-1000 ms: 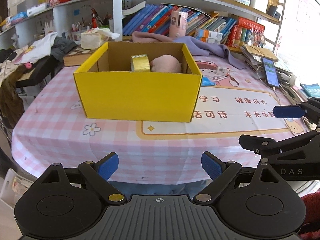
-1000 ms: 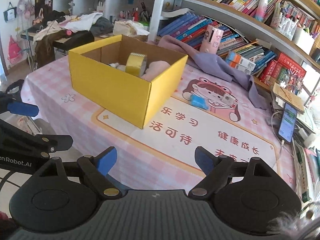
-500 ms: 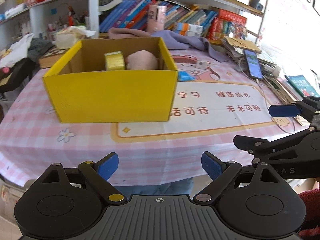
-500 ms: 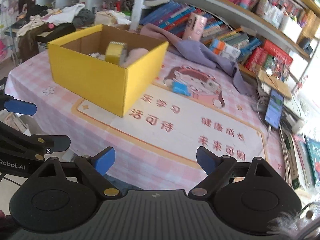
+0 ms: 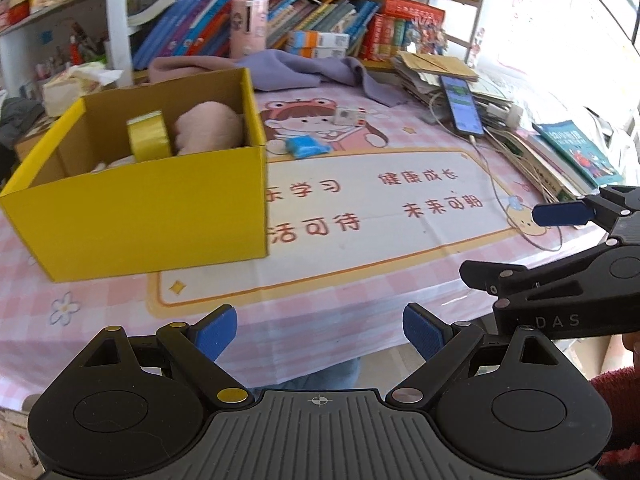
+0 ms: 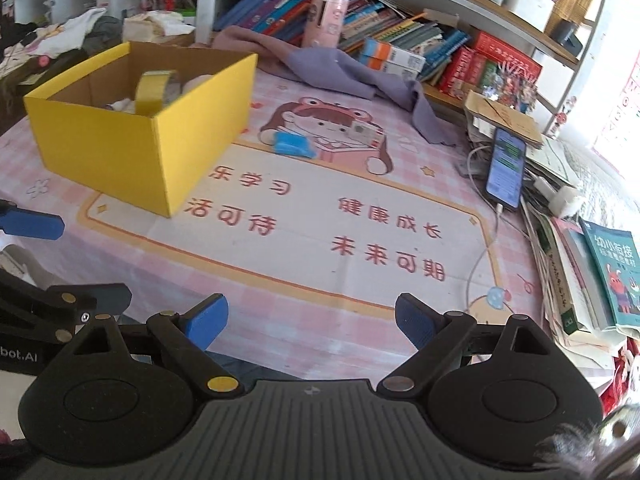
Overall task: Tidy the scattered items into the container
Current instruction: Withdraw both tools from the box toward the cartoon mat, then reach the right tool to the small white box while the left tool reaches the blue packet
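**Both grippers hanging empty at the table's near edge, two small items lying loose beyond the box**

Left wrist view: the left gripper [image 5: 319, 334] is standing wide, its blue pads [image 5: 216, 336] gripping nothing, with only pink checked tablecloth [image 5: 100, 300] showing between them. The yellow box [image 5: 160, 208] is sitting to the left on the cloth, open at the top. Inside it a roll of yellow tape [image 5: 149, 140] is standing on edge beside a pink plush item [image 5: 210, 128]. Just past the box's right corner, a small blue packet [image 5: 306, 147] is lying on the cartoon-girl print, and a small white block [image 5: 347, 115] is sitting a little farther back. A phone [image 5: 462, 106] on a cable is lying near a stack of papers to the right. The right gripper [image 5: 516, 240] is reaching in from the right edge, one blue pad uppermost.

Right wrist view: the right gripper [image 6: 311, 322] is also spread wide and carrying nothing, hanging over the near part of the table mat [image 6: 320, 216]. The yellow box [image 6: 132, 148] is sitting far left, the tape roll [image 6: 154, 90] leaning inside it. The blue packet [image 6: 292, 145] is lying on the mat near the box's right side, apart from it, and the white block [image 6: 364, 133] is resting just beyond to the right. A purple cloth [image 6: 352, 76] is sprawling in front of the bookshelf. One blue pad of the left gripper [image 6: 32, 226] is showing at the left edge.
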Motion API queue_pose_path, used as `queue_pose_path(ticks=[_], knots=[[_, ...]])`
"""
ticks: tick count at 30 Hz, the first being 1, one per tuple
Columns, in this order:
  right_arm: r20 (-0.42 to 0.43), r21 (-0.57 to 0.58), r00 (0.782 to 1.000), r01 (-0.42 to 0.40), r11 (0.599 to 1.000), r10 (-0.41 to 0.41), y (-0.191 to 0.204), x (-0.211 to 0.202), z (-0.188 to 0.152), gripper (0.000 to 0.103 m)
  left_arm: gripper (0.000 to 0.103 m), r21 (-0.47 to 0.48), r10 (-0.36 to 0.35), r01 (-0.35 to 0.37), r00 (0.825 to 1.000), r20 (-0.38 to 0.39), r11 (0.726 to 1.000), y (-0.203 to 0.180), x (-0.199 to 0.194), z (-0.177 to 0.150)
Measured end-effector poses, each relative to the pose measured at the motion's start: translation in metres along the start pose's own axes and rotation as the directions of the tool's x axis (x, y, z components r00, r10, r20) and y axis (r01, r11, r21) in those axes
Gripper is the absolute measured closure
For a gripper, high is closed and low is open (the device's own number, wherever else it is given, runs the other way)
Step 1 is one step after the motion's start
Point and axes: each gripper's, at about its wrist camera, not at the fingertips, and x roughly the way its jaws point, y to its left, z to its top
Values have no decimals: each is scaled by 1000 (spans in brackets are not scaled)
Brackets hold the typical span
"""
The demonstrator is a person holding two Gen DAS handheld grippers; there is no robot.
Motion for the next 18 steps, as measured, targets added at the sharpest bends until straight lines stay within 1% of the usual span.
queue_pose_path(ticks=[9, 18], knots=[[9, 5, 1000, 5, 1000, -5, -28, 15, 5, 12, 11, 22, -19, 20, 1000, -22, 1000, -20, 22, 16], [3, 6, 1000, -14, 1000, 14, -75, 45, 22, 12, 11, 44, -17, 19, 999, -40, 999, -51, 59, 47]])
